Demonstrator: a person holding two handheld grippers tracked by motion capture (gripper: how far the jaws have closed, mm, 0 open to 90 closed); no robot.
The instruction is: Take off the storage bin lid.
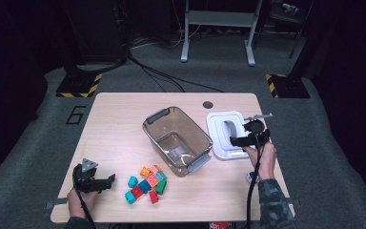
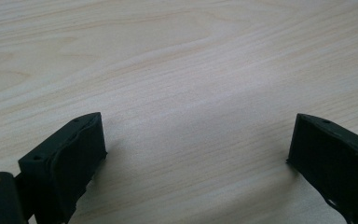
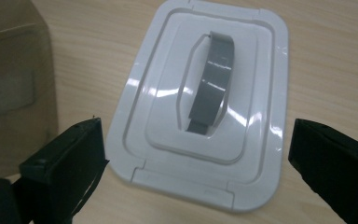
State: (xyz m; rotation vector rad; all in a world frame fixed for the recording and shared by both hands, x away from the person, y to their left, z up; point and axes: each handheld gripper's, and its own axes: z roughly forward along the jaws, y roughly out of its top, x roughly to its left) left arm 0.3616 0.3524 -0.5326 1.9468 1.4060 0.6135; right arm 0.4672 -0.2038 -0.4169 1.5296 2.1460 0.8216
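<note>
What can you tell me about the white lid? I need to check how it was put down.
The white lid is a glossy plastic rectangle with rounded corners, stepped ridges and a grey strap handle arched over a recess in its middle. It lies flat, handle up, on the wooden table, just right of the clear bin. The right hand-held gripper hangs over it with its jaws wide apart, not touching it.

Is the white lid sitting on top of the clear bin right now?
No, the white lid lies flat on the table to the right of the clear bin, which stands open.
</note>
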